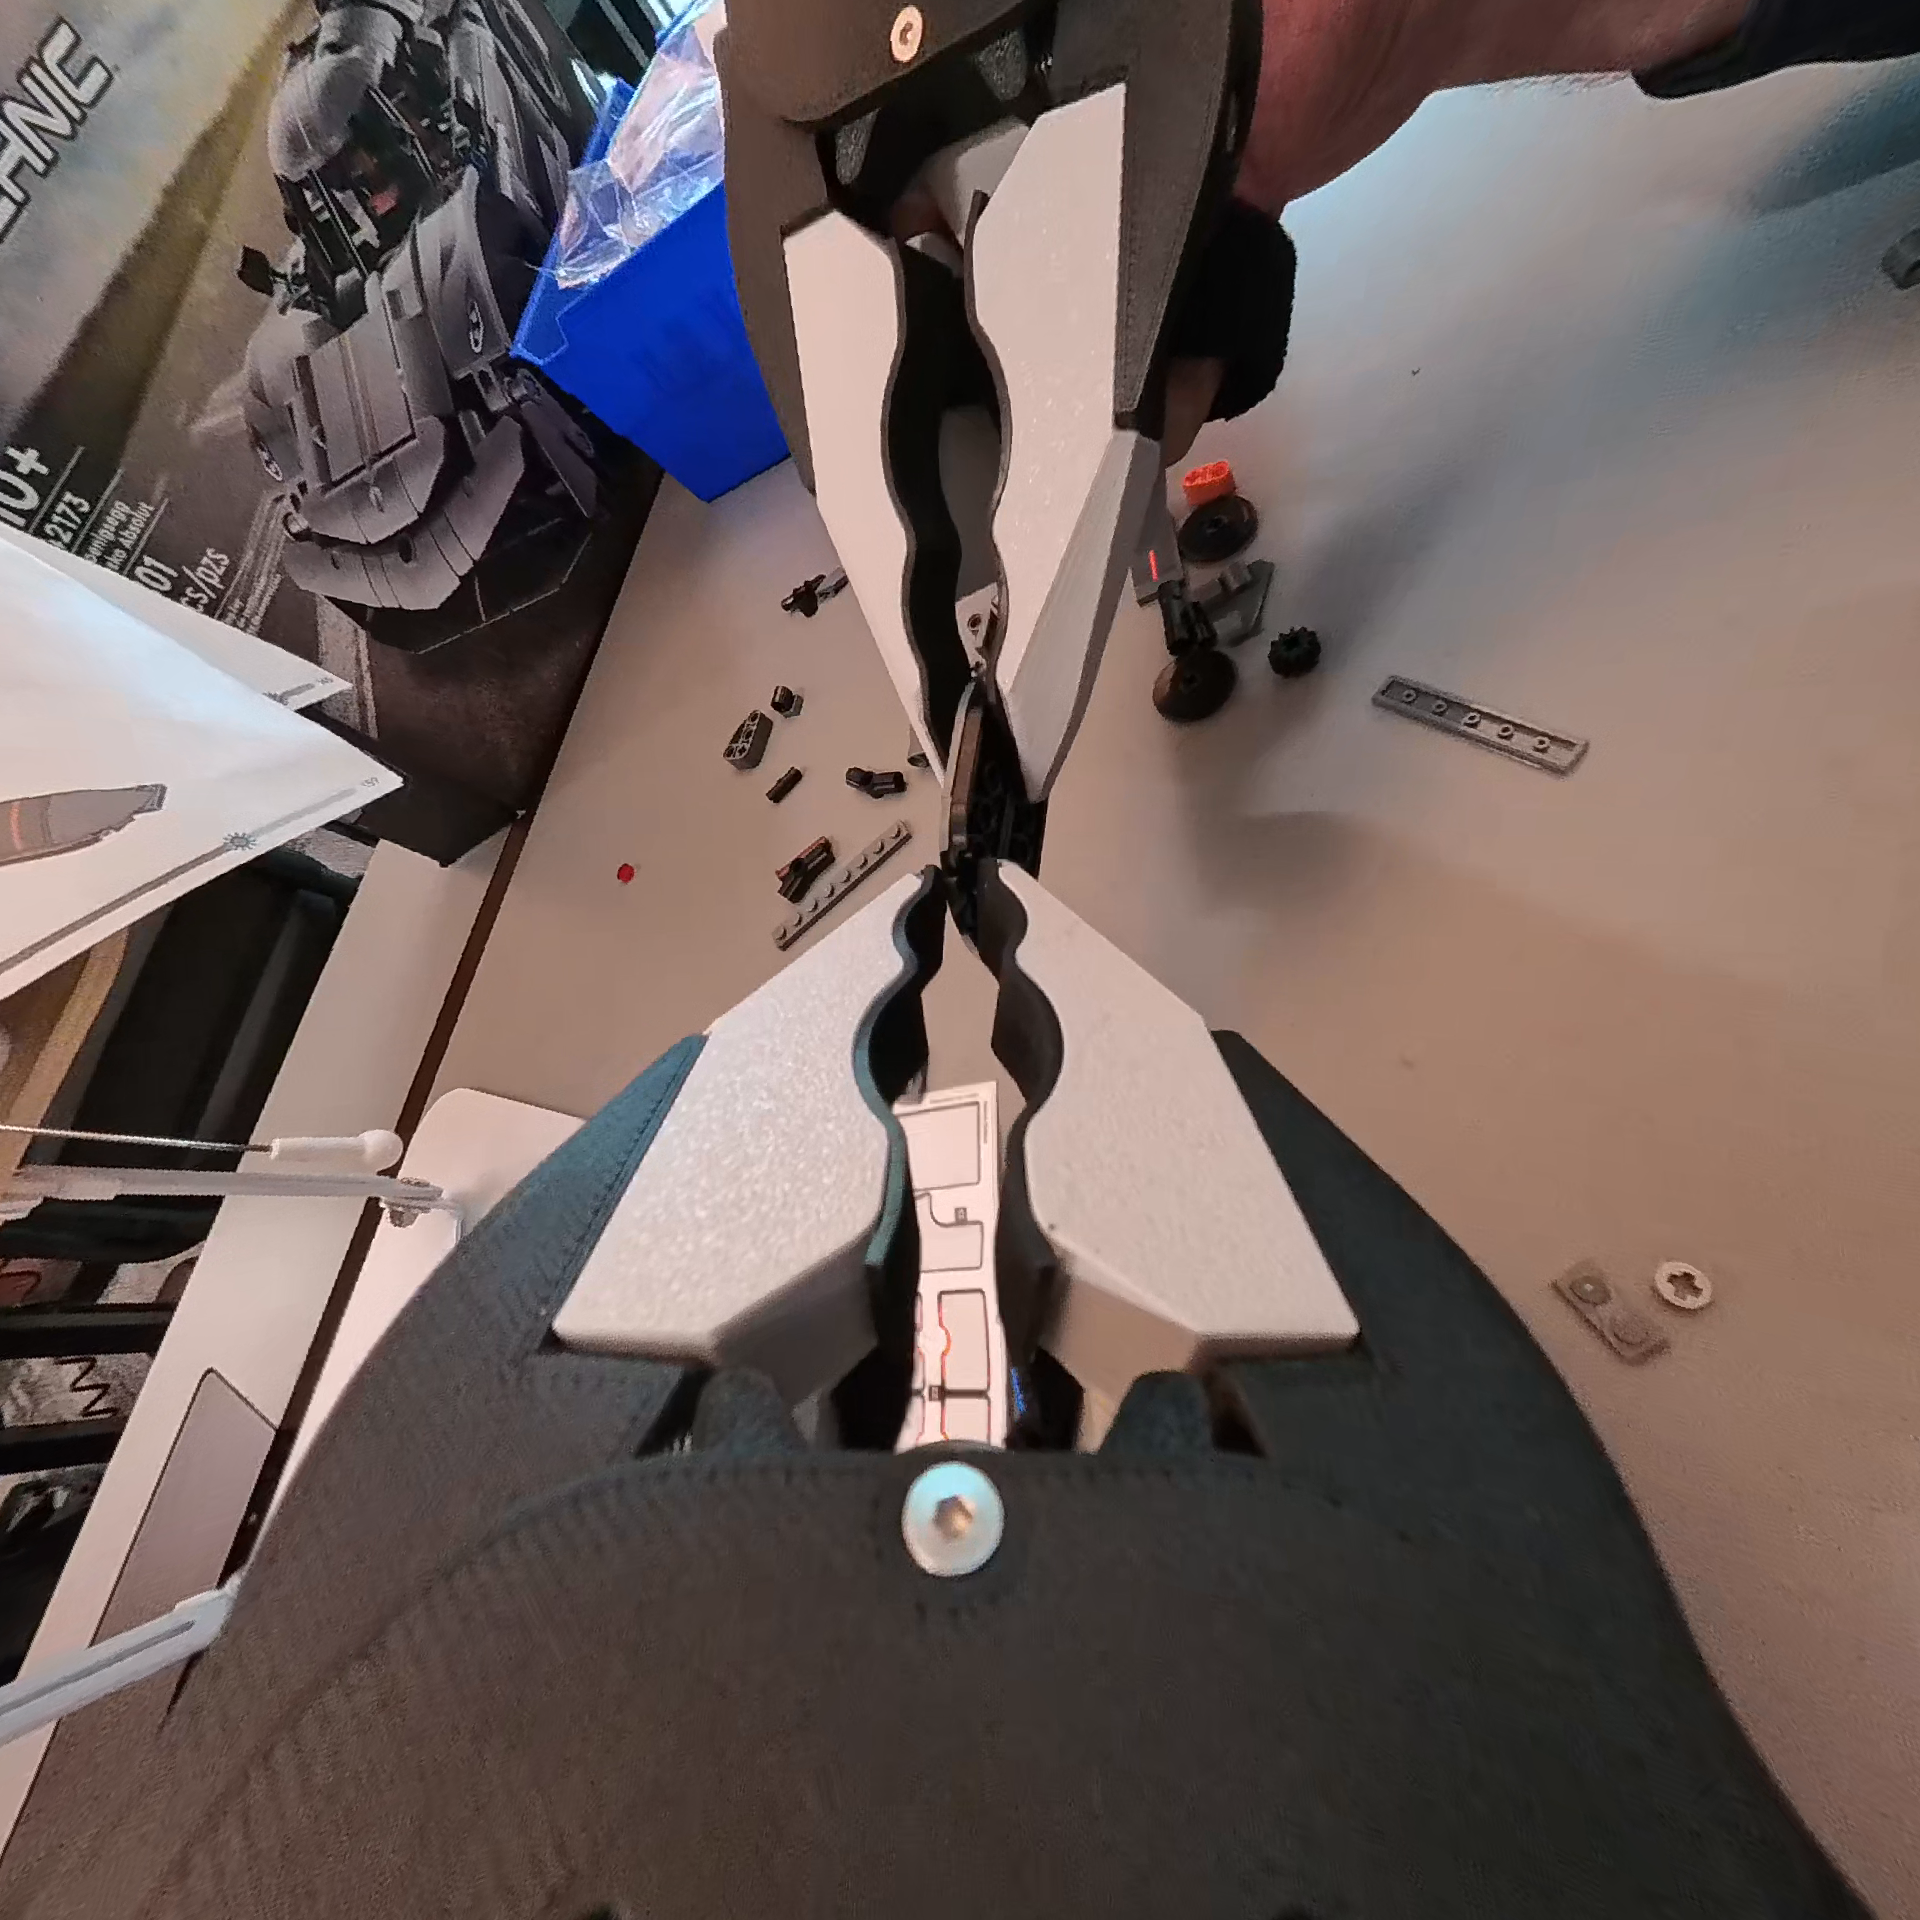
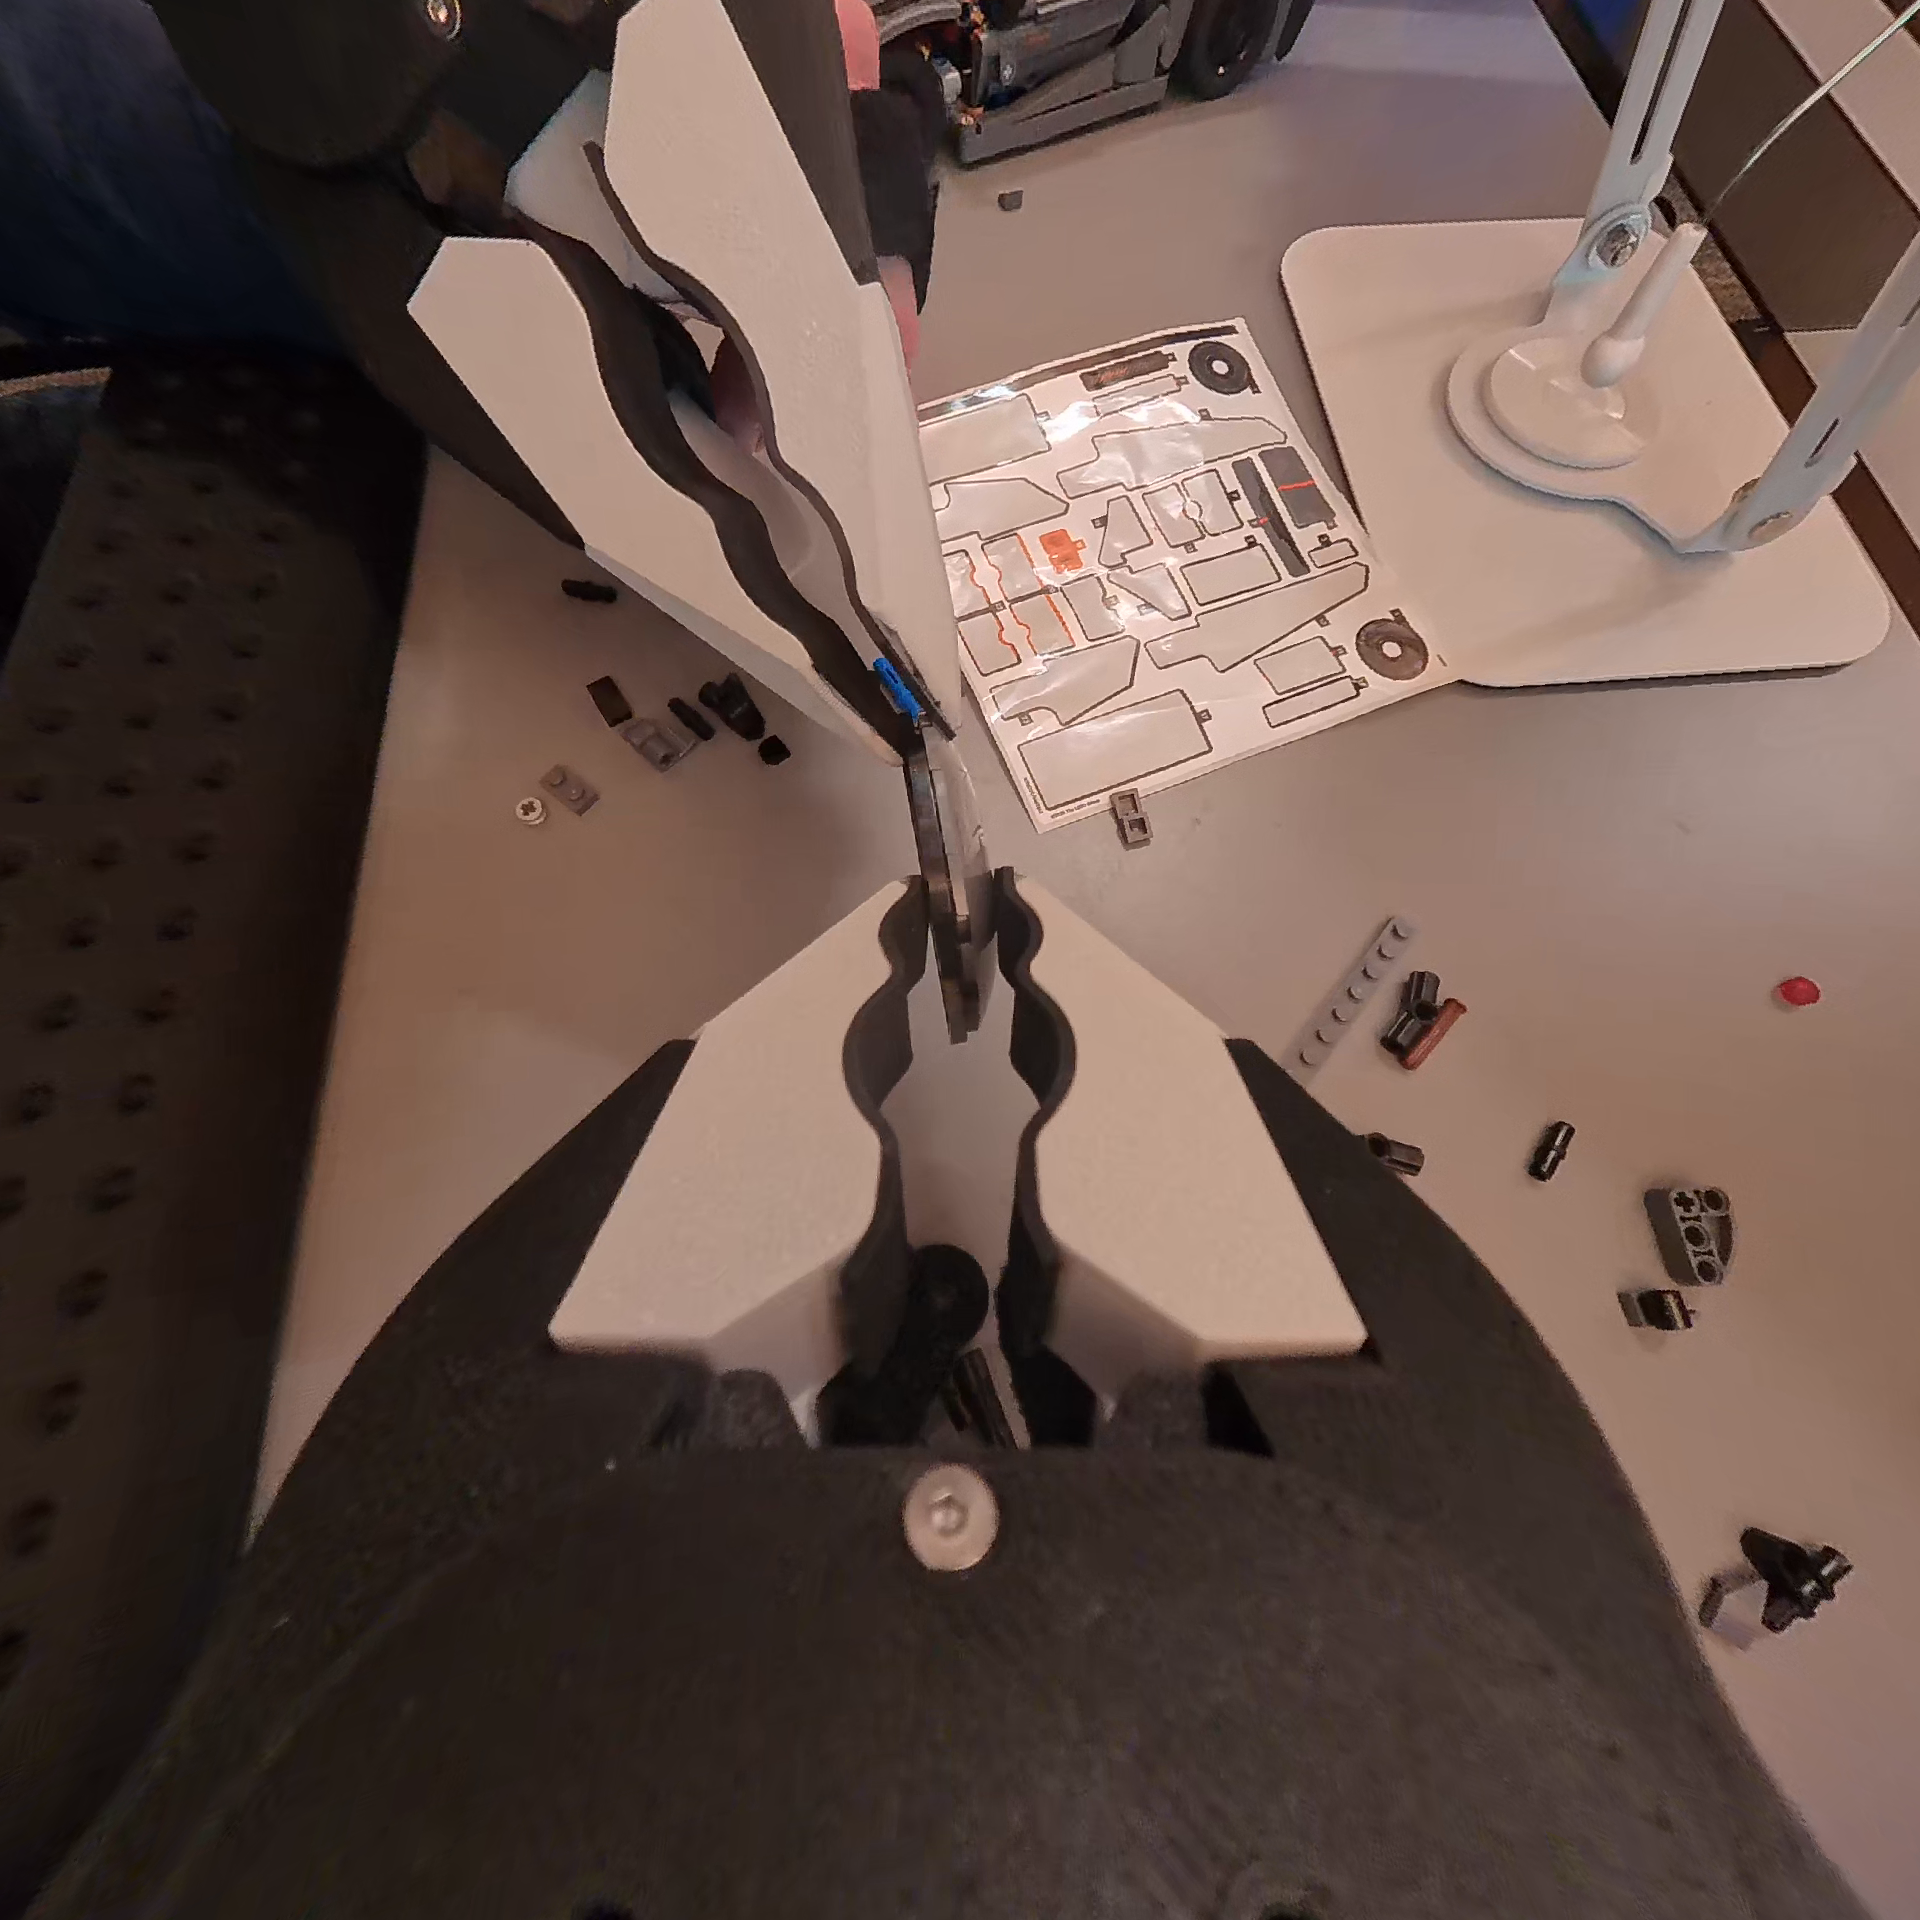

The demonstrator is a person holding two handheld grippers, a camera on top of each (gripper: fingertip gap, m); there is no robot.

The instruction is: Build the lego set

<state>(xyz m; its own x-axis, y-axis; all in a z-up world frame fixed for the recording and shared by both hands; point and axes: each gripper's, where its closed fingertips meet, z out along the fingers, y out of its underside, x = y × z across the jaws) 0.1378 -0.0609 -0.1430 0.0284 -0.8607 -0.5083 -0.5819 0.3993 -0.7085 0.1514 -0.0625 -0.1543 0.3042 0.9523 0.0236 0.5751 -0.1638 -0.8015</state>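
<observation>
A flat black lego panel (image 1: 975, 805) hangs in the air between my two grippers, which meet tip to tip above the grey table (image 1: 1455, 1039). My left gripper (image 1: 961, 891) is shut on one end of it. My right gripper (image 2: 961, 899) is shut on the other end of the panel (image 2: 948, 935), held edge-on. In the right wrist view the left gripper (image 2: 914, 727) comes in from the upper left, with a small blue pin (image 2: 891, 688) at its tips. In the left wrist view the right gripper (image 1: 987, 748) comes down from the top, held by a gloved hand (image 1: 1247, 301).
A sticker sheet (image 2: 1143, 582) lies on the table under the grippers. Loose small parts (image 1: 821, 779), a long grey plate (image 1: 1481, 724) and a red stud (image 2: 1797, 990) are scattered about. The set's box (image 1: 312, 364), a blue bin (image 1: 665, 343), a lamp base (image 2: 1558, 468) and a partly built model (image 2: 1091, 62) ring the work area. The tips of both grippers are at nearly the same place. The long grey plate (image 1: 1481, 724) is about 12 centimeters from my right fingertips.
</observation>
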